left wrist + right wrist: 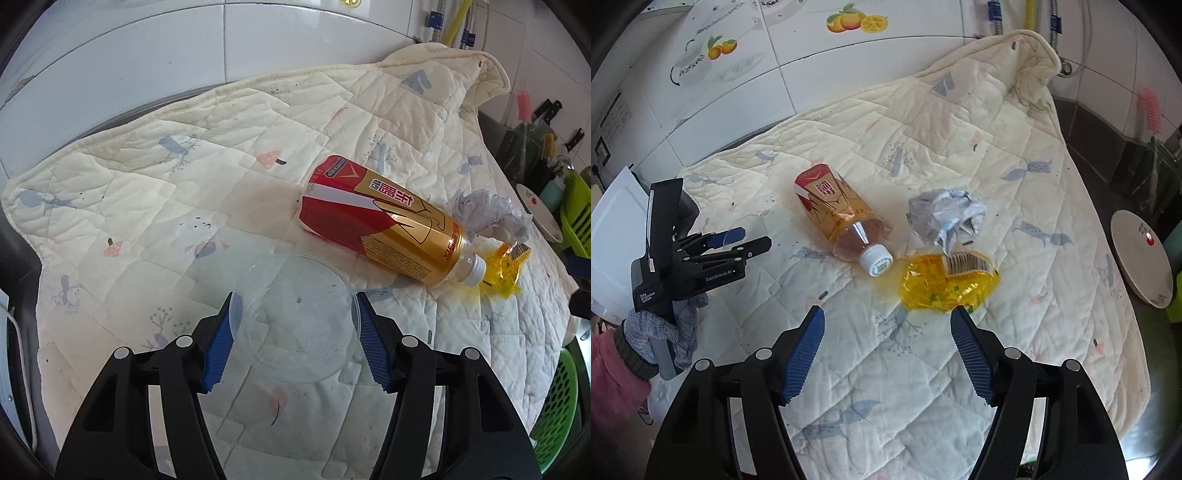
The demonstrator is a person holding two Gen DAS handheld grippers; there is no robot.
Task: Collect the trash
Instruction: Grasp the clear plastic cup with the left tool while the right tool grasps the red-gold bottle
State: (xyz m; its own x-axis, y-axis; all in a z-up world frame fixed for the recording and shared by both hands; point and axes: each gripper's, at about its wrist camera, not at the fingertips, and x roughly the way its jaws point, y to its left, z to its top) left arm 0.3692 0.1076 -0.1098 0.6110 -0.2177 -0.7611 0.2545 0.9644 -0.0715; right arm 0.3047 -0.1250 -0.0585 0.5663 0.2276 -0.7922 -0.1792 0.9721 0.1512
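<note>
Straddling a clear plastic lid (pixel 295 317) with left gripper (pixel 295 332) jaws touching its rim, right gripper (pixel 887 347) jaws apart and empty; bottle (pixel 842 218), crumpled paper (pixel 945 214) and yellow wrapper (pixel 945 280) all lying uncollected on the quilted tabletop cover (pixel 1034 155).

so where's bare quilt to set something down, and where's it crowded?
Free: the quilted cover from the bottle and crumpled paper back to the tiled wall; also the near strip under the right gripper.
Crowded: bottle, paper and yellow wrapper bunch mid-quilt; the clear plastic bowl sits between the left gripper jaws.
</note>
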